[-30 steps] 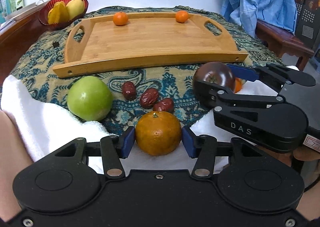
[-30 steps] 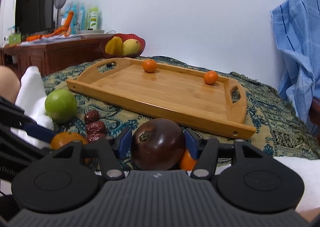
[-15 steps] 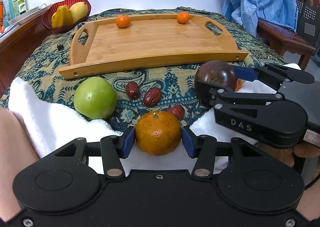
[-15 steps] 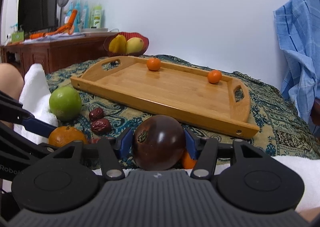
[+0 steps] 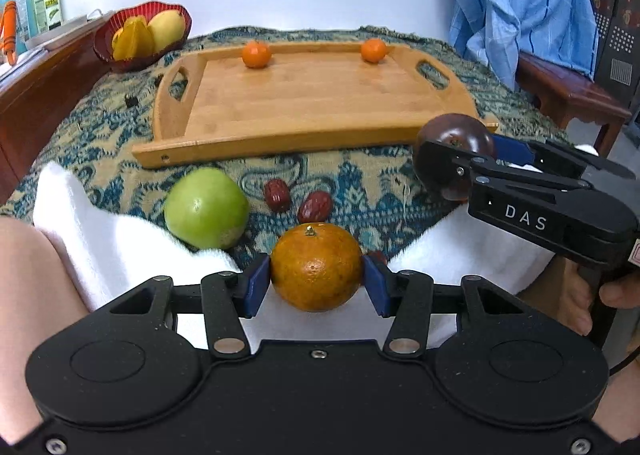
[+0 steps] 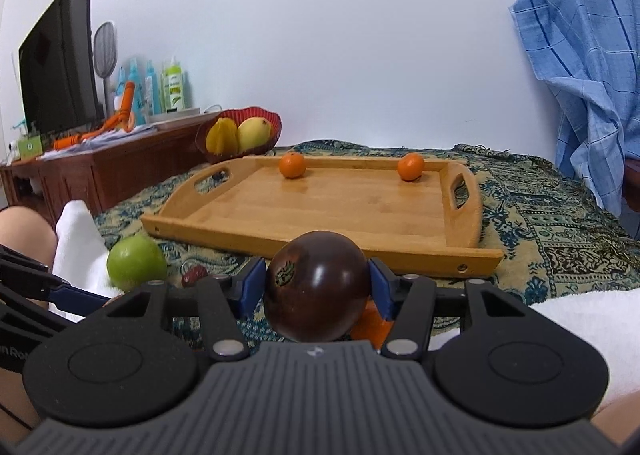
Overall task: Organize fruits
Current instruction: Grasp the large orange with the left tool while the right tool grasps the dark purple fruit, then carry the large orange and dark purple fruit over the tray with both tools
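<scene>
Orange [image 5: 317, 266] in left gripper [image 5: 317, 283] — dark fruit [image 6: 316, 286] in right gripper [image 6: 317, 289]

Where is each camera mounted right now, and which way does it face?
Left wrist: sits on the left gripper, looks down over its held orange to the tray; shows a leg, the right gripper and its hand.
Right wrist: sits on the right gripper, looks nearly level over its dark fruit to the tray and wall; shows a knee and the left gripper's side.
Shared: tray, two small oranges, green apple, red bowl.
</scene>
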A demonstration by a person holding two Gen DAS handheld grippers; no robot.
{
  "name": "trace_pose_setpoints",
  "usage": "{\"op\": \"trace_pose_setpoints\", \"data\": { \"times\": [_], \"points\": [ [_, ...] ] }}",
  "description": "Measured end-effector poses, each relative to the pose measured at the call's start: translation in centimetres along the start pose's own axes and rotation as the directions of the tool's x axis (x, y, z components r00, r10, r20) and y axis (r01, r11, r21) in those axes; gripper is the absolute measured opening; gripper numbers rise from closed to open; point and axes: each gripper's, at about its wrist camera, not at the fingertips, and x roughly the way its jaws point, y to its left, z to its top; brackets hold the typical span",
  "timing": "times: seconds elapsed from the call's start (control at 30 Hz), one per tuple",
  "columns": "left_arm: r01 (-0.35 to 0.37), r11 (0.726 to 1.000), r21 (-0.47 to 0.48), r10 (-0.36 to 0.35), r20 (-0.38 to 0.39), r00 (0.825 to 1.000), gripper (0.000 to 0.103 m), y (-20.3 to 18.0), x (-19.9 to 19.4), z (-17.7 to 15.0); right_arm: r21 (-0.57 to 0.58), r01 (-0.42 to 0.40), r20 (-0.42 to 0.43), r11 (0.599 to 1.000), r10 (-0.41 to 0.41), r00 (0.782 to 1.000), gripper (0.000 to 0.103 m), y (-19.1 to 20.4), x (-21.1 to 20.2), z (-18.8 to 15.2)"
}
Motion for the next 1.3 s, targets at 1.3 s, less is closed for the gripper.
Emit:
{"op": "trace_pose_setpoints", "data": {
  "times": [1.3],
  "points": [
    [0.025,0.997,-0.069,-0.014,0.160,0.987,0.048,6.3,15.9,20.3,0.115,0.120,0.004,0.986,-0.121,0.993,0.058,-8.3,16.5,8.6]
  ]
}}
